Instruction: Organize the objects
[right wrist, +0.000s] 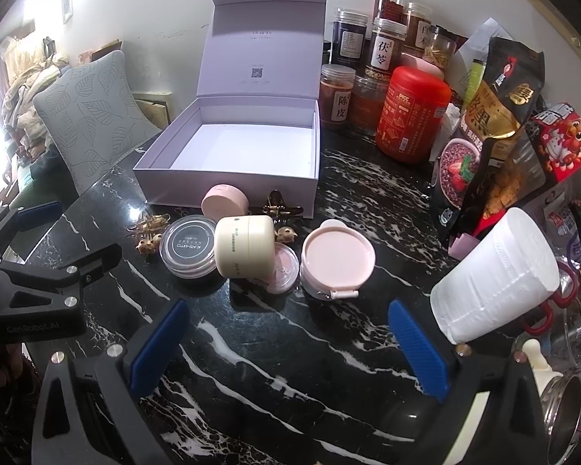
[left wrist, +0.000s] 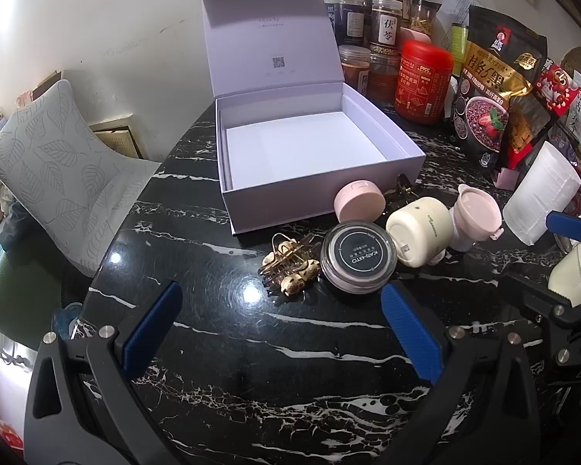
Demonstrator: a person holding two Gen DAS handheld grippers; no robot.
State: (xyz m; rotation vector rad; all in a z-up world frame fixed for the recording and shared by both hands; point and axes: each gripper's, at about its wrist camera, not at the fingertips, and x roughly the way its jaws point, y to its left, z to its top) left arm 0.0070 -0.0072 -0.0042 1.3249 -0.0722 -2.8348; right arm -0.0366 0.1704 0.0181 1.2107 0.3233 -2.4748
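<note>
In front of the open, empty white box [right wrist: 228,162], its lid upright, cluster a small pink jar [right wrist: 222,201], a black-lidded jar [right wrist: 189,250], a tipped cream jar [right wrist: 246,246], a pink-lidded tub [right wrist: 337,257] and gold hair clips [left wrist: 290,267].

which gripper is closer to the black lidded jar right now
Left. The left gripper sits just short of the black-lidded jar, which is off its right finger. The right gripper faces the pink tub, further away.

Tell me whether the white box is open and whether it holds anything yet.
Open and empty. The white box has its lid standing upright at the back, and both views show only its bare white floor inside.
</note>
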